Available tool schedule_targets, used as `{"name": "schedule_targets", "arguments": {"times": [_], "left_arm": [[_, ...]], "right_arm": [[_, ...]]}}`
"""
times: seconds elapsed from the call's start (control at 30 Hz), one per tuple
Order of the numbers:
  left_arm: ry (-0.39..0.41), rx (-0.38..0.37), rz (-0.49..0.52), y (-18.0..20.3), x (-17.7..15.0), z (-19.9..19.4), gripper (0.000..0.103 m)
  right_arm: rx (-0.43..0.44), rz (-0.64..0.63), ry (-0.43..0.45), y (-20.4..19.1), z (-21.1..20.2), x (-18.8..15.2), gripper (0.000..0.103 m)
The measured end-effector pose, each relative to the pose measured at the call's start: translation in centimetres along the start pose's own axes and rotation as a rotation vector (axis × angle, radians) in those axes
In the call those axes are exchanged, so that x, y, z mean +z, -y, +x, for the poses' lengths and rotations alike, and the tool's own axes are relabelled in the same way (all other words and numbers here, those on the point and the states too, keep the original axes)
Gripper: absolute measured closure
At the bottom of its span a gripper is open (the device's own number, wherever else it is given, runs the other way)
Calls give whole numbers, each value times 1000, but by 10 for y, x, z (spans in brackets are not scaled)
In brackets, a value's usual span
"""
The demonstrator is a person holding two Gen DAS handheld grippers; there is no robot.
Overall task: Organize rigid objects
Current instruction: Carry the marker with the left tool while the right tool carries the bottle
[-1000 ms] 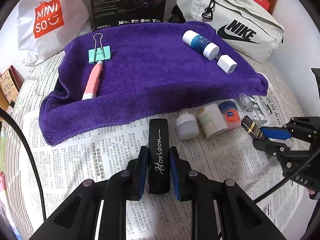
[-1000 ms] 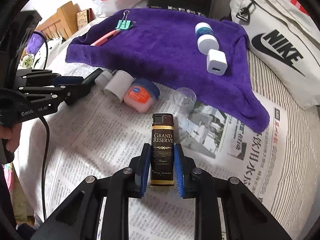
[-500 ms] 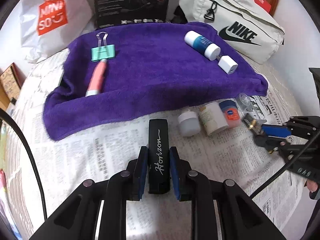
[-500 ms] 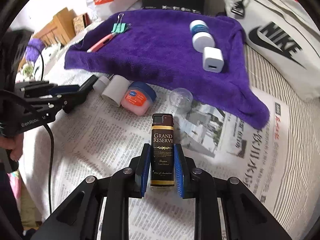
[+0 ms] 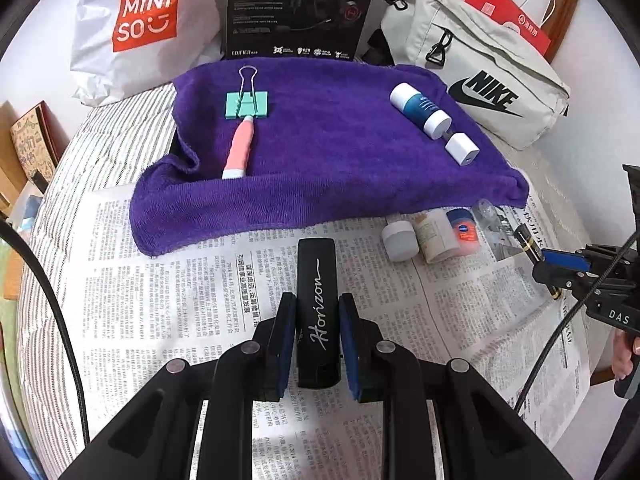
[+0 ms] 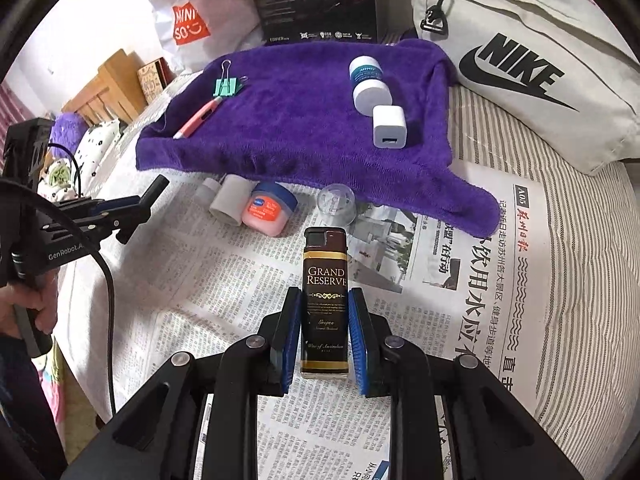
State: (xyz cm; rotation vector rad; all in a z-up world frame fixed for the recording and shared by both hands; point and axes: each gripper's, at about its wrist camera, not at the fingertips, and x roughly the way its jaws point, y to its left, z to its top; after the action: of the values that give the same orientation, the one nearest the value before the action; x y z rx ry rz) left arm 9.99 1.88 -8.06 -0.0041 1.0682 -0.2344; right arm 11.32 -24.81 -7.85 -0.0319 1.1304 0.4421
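Observation:
My left gripper is shut on a black "Horizon" lighter, held above the newspaper. My right gripper is shut on a dark "Grand Reserve" lighter. Each gripper also shows at the edge of the other's view: the right gripper and the left gripper. On the purple towel lie a green binder clip, a pink pen, a blue-and-white bottle and a white charger. Along the towel's front edge sit a white jar, a cream tube, a Vaseline jar and a clear cap.
Newspaper covers the striped bed in front of the towel. Behind the towel stand a Miniso bag, a black Edifier box and a grey Nike bag. A person's hand grips the left handle.
Both grippers have lifted and drawn back a little with their lighters still held, so the towel and jars look smaller and further off. Nothing on the towel has moved.

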Motion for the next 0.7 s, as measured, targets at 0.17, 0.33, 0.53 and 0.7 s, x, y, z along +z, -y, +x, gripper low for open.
{"name": "schedule_targets", "arguments": {"times": [0.17, 0.33, 0.53, 0.7], "left_arm": [[17, 16, 5, -3, 8, -9, 82], [38, 25, -6, -10, 19, -17, 82], [74, 31, -8, -18, 36, -29, 82], [106, 36, 0, -22, 51, -34, 82]], "right_arm": [[-4, 5, 13, -1, -6, 8, 80], [-3, 14, 24, 1, -10, 22, 80], [-14, 8, 56, -1, -14, 42, 80], [-17, 8, 81, -4, -14, 61, 80]]}}
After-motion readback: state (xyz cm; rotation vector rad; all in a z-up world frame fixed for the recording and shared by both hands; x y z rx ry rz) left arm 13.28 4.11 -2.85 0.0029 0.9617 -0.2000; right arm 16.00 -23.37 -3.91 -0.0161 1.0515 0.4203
